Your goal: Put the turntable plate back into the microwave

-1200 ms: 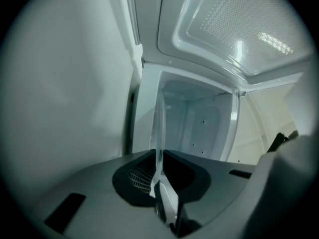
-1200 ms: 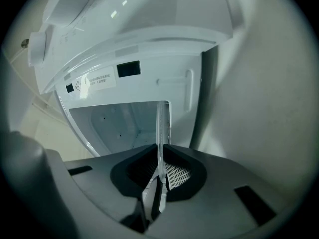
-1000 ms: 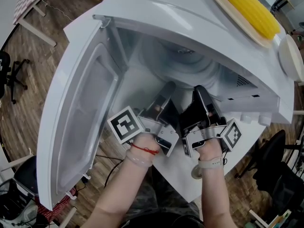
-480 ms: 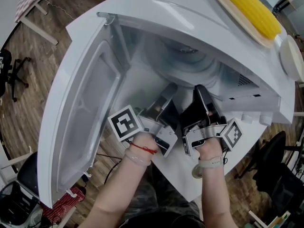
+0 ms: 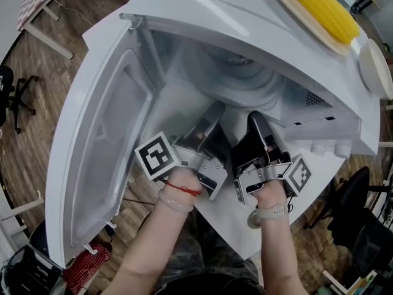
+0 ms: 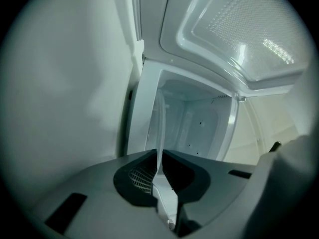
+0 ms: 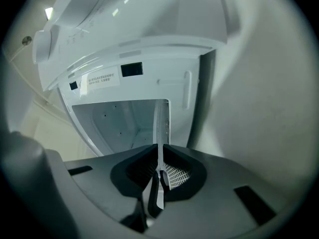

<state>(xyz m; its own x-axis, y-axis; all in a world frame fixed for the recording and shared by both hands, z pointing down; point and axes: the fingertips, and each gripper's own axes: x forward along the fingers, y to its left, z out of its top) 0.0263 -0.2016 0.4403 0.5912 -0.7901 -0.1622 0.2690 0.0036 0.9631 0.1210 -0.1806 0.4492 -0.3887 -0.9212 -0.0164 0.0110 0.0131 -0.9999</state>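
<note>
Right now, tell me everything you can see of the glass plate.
The plate is a round disc of clear glass with raised rings. It sits mostly inside the open microwave, its near rim clamped by the left gripper and right gripper. Whether it is set down yet cannot be told.
</note>
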